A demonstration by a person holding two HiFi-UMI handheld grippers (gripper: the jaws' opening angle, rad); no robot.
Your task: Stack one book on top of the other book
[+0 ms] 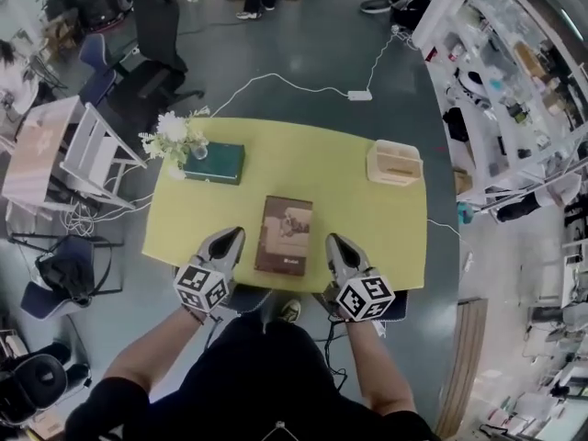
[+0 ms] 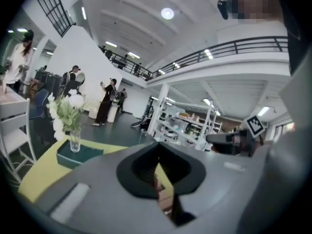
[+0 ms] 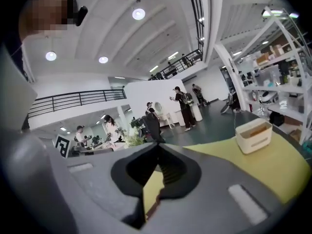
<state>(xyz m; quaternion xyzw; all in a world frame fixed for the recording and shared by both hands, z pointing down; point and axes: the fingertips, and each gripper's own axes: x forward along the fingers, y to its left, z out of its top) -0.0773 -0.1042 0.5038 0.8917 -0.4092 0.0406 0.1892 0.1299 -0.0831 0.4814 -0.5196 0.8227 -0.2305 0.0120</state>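
Observation:
A brown book (image 1: 284,235) lies flat in the middle of the yellow table (image 1: 354,219). A dark green book (image 1: 220,165) lies at the back left with a glass vase of white flowers (image 1: 175,141) standing on it; the left gripper view shows this book (image 2: 85,154) and vase (image 2: 74,141) too. My left gripper (image 1: 234,237) hovers just left of the brown book, and my right gripper (image 1: 333,243) hovers just right of it. Both are shut with nothing between their jaws, as each gripper's own view also shows for the left gripper (image 2: 157,152) and the right gripper (image 3: 157,156).
A beige wooden box (image 1: 395,163) stands at the table's back right and also appears as the box (image 3: 253,134) in the right gripper view. Chairs (image 1: 152,58) and a folding rack (image 1: 92,150) crowd the left side. Shelving (image 1: 514,72) lines the right. A white cable (image 1: 303,85) crosses the floor behind.

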